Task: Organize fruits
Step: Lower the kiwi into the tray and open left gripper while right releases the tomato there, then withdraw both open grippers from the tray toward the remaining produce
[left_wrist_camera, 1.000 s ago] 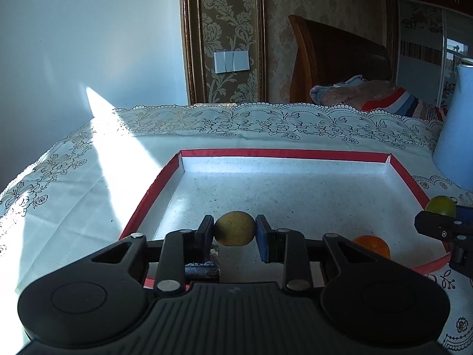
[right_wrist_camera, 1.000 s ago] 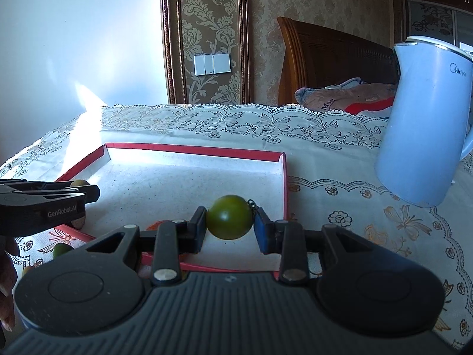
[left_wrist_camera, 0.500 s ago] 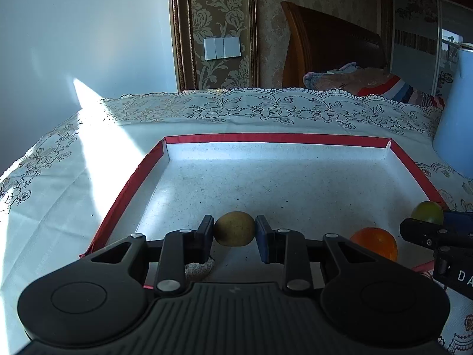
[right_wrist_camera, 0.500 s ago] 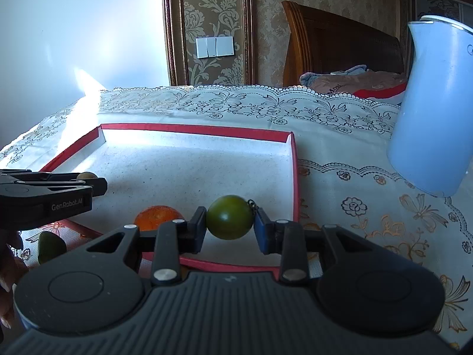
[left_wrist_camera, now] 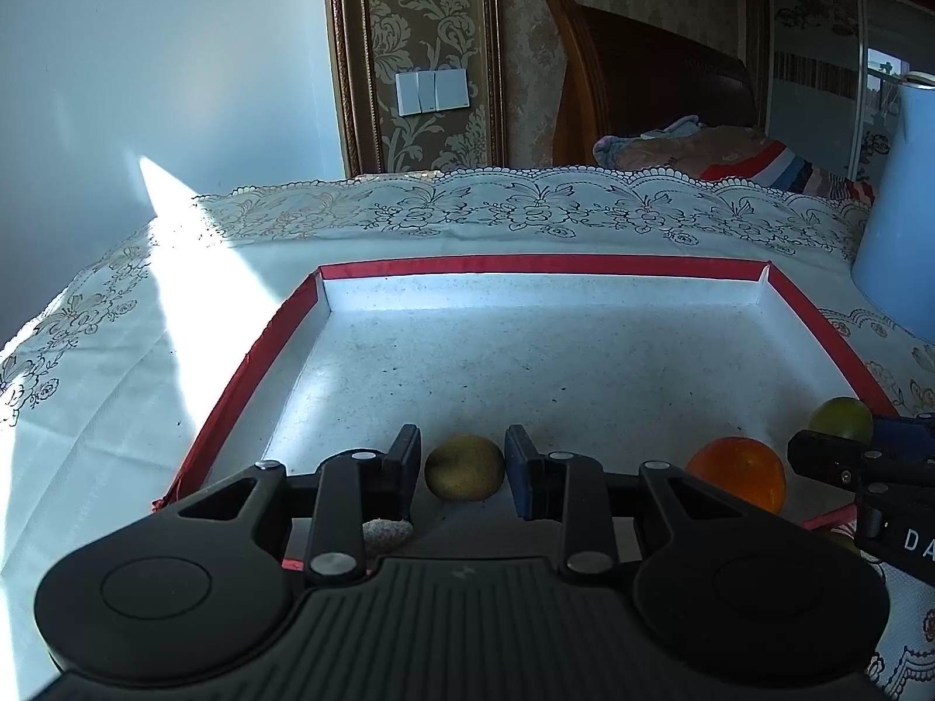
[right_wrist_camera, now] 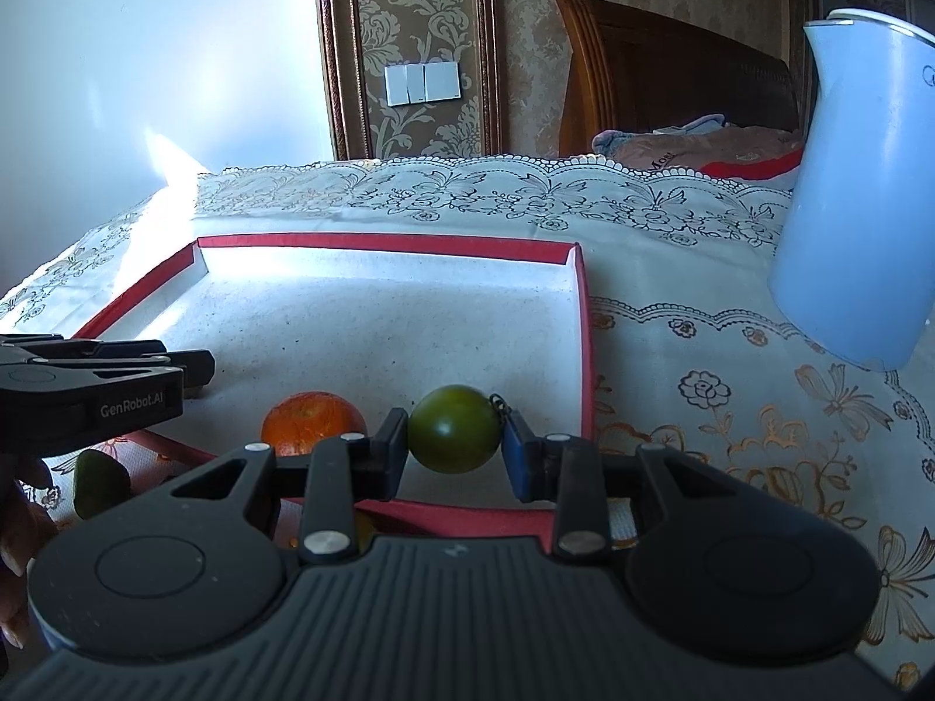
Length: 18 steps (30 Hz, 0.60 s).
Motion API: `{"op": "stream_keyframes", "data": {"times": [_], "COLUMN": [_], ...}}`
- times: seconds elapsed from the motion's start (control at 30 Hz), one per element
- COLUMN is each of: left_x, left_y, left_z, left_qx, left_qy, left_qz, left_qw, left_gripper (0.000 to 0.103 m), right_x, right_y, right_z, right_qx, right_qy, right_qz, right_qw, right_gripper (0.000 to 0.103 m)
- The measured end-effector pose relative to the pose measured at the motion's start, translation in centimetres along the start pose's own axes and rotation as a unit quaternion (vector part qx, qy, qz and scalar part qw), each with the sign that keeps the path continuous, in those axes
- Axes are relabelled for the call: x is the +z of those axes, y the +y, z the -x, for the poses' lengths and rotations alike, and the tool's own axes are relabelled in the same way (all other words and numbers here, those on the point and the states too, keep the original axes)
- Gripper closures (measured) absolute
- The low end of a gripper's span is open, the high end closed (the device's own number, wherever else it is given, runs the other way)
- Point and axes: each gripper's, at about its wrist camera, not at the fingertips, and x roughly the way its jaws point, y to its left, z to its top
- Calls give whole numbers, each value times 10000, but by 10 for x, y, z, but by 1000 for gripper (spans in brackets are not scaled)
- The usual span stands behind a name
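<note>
A shallow white tray with a red rim (left_wrist_camera: pixel 543 264) (right_wrist_camera: pixel 385 242) lies on the lace tablecloth. My left gripper (left_wrist_camera: pixel 463 467) is open around a brownish-yellow round fruit (left_wrist_camera: pixel 464 467) that rests on the tray floor near the front edge; small gaps show on both sides. An orange (left_wrist_camera: pixel 737 476) (right_wrist_camera: pixel 312 422) lies in the tray to its right. My right gripper (right_wrist_camera: pixel 454 438) is shut on a green tomato (right_wrist_camera: pixel 454 435) and holds it just above the tray's front right corner. That tomato also shows in the left wrist view (left_wrist_camera: pixel 840 416).
A pale blue kettle (right_wrist_camera: pixel 865 193) stands on the cloth right of the tray. A green fruit (right_wrist_camera: pixel 98 482) lies on the cloth outside the tray's front edge. A rough pale lump (left_wrist_camera: pixel 387 530) sits under my left gripper. A wooden headboard stands behind the table.
My left gripper's jaws have spread and let go of the brownish fruit, which now rests on the tray floor. My right gripper has moved a little forward over the tray with the tomato.
</note>
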Motion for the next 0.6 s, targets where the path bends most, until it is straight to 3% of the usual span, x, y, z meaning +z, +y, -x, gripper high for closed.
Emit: {"op": "stream_keyframes", "data": {"times": [0.1, 0.2, 0.23, 0.3, 0.37, 0.6], "left_x": [0, 1, 1, 1, 1, -1], "left_y": [1, 2, 2, 2, 1, 6], "left_z": [1, 5, 6, 10, 17, 32], "left_qx": [17, -11, -18, 26, 78, 62], "left_qy": [-29, -51, -71, -162, -348, -487], "left_qz": [-1, 7, 5, 8, -31, -65], "left_qw": [10000, 10000, 10000, 9999, 9994, 9988], "left_gripper": [73, 72, 70, 45, 32, 31], "right_x": [-1, -1, -1, -2, -3, -11], "right_y": [-1, -2, -3, -5, -7, -18], "right_z": [1, 5, 6, 8, 10, 38], "right_qx": [3, -26, -28, -40, -22, 134], "right_qy": [-9, -127, -162, -179, -215, -611], "right_qz": [-26, -60, -71, -116, -175, -472], "right_qw": [10000, 9999, 9998, 9998, 9996, 9969], "right_gripper": [69, 55, 55, 55, 55, 55]}}
